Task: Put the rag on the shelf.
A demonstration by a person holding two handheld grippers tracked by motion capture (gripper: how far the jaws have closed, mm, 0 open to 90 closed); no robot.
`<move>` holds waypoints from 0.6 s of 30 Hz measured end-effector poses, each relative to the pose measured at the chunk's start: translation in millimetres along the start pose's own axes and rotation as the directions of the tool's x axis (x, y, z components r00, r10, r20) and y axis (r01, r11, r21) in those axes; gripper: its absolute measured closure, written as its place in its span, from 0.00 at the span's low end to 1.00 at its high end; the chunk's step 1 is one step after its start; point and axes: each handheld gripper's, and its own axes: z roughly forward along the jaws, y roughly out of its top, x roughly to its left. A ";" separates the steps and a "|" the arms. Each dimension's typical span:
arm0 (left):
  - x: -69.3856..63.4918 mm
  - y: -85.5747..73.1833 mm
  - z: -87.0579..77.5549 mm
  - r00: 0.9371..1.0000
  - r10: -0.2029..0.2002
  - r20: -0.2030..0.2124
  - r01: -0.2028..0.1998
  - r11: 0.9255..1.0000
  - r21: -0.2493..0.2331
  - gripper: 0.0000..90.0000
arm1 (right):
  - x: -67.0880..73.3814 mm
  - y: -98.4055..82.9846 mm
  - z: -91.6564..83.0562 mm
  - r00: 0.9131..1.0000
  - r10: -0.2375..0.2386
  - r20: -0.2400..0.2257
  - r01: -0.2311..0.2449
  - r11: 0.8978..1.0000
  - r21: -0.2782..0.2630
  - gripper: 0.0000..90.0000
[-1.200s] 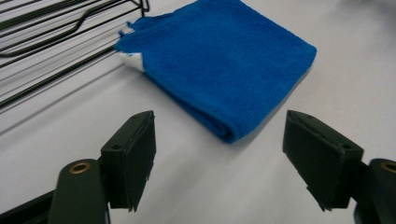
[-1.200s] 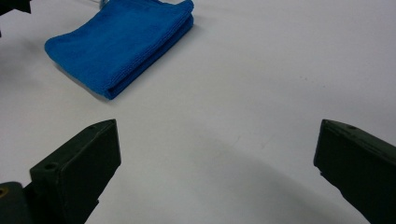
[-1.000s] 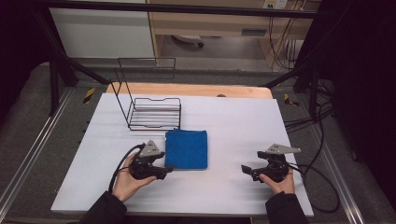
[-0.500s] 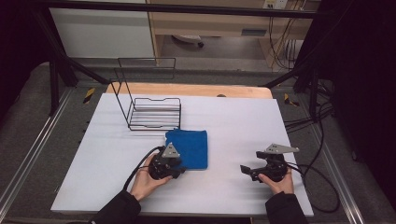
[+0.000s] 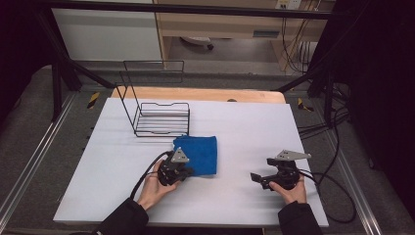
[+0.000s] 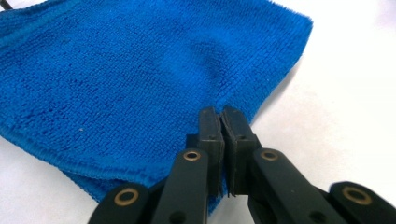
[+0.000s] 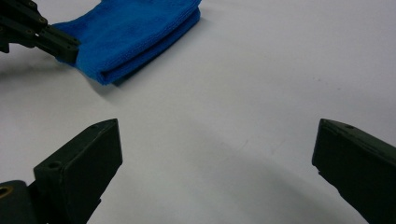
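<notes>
— Where was your left claw (image 6: 222, 122) at that moment?

— Down on the near edge of the blue cloth (image 6: 140, 79). My two jaws were pressed together with the cloth's hem caught between their tips, so I was pinching the cloth. Most of the cloth spread away ahead of my jaws and off to their left; bare white table (image 6: 355, 93) lay to their right.

— And from above?

— My left claw (image 5: 182, 169) sat at the cloth's (image 5: 200, 152) near left corner, my hand (image 5: 154, 188) behind it. The cloth lay folded flat on the table (image 5: 244, 127), and beyond it, just past its far edge, stood the black wire rack (image 5: 159, 117).

— What about your right claw?

— My right claw (image 5: 259, 178) rested low over the table, well apart from the cloth, jaws spread wide with nothing between them. Looking along it (image 7: 215, 154), the folded cloth (image 7: 135, 28) lay ahead and to the left, with the left claw (image 7: 70, 49) gripping its corner.
</notes>
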 end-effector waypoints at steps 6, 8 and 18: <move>-6.1 5.0 -11.7 0.999 -0.012 0.050 0.013 0.999 -0.033 0.97 | 0.2 0.0 -1.0 1.000 -0.001 -0.005 0.001 1.000 -0.004 0.03; -9.4 6.2 -15.7 0.997 -0.022 0.077 0.025 0.999 -0.038 0.97 | 0.7 -0.1 -1.2 1.000 0.004 -0.006 -0.004 1.000 -0.004 0.03; -35.5 4.4 -19.5 0.987 -0.054 0.151 0.058 0.998 -0.022 0.97 | 3.7 0.7 -0.5 1.000 0.003 -0.012 -0.003 1.000 -0.002 0.04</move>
